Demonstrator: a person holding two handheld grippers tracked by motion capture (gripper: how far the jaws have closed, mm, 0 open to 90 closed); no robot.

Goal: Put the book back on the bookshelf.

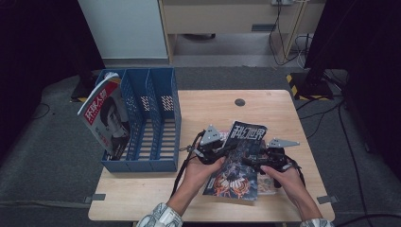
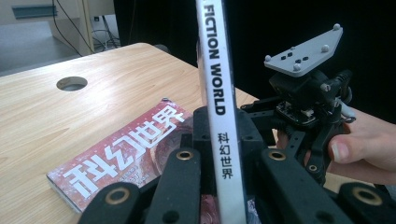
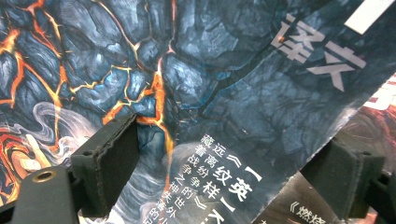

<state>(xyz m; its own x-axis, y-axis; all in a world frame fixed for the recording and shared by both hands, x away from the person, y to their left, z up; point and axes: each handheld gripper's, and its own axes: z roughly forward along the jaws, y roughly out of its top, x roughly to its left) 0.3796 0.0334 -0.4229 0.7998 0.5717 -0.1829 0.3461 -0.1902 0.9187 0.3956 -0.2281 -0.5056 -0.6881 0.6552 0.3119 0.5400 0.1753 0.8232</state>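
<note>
Two tools: both working one dark lava-cover magazine (image 1: 236,161) above the tabletop (image 1: 208,106).
Left tool (image 1: 218,145): jaws clamped on the magazine's white spine (image 2: 223,121).
Right tool (image 1: 250,161): jaws wide apart, cover between them, pads not pressing.
Underneath: a red-cover magazine (image 2: 126,158) lies flat on the tabletop.
Far left: blue file rack (image 1: 146,118) holds another magazine (image 1: 105,116).

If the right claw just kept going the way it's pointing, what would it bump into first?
Most likely the dark lava-cover magazine lying straight ahead of the right claw, whose open jaws stand either side of the cover's lower part. How close it is cannot be told.
</note>
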